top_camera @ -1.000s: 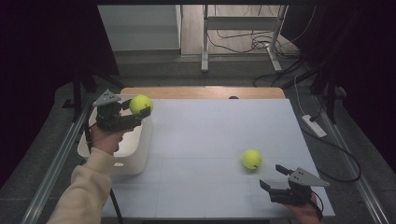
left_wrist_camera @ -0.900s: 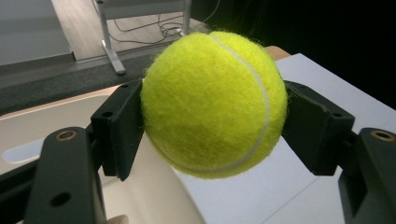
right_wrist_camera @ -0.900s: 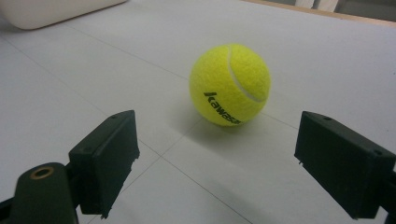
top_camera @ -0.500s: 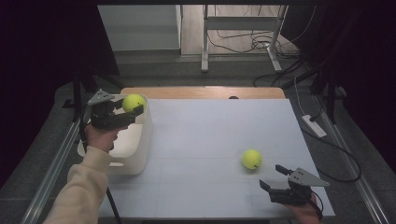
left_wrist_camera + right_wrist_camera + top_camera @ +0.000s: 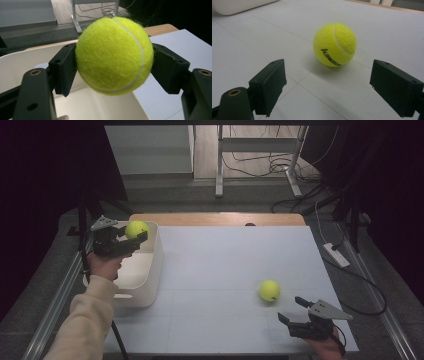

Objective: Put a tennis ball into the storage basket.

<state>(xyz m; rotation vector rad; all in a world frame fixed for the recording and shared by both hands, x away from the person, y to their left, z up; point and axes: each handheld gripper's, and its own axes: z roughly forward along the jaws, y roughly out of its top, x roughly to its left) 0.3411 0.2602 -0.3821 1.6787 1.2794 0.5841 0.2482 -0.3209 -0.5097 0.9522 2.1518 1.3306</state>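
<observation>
Dark floor and loose cables lie behind a pale grey table [image 5: 220, 270], whose far edge shows a strip of wood. At the table's left side stands a white bin [image 5: 150, 265].

Above the bin's far part the left gripper [image 5: 131, 241] holds a yellow tennis ball [image 5: 136, 228]; in the left gripper view its two black jaws press on both sides of the ball [image 5: 114, 55], clamped tight, with the bin's white wall and floor [image 5: 95, 107] below it. A cream sleeve [image 5: 85, 320] reaches up from the bottom left to that gripper.

A second ball [image 5: 269, 290] rests on the table, right of centre and well apart from the bin. The right gripper [image 5: 291, 310] sits near the table's near right corner, just short of this ball. In the right gripper view its jaws stand wide apart and hold nothing, and the second ball [image 5: 335, 45], printed with black lettering, lies on the surface ahead of them, not touched by either jaw.
</observation>
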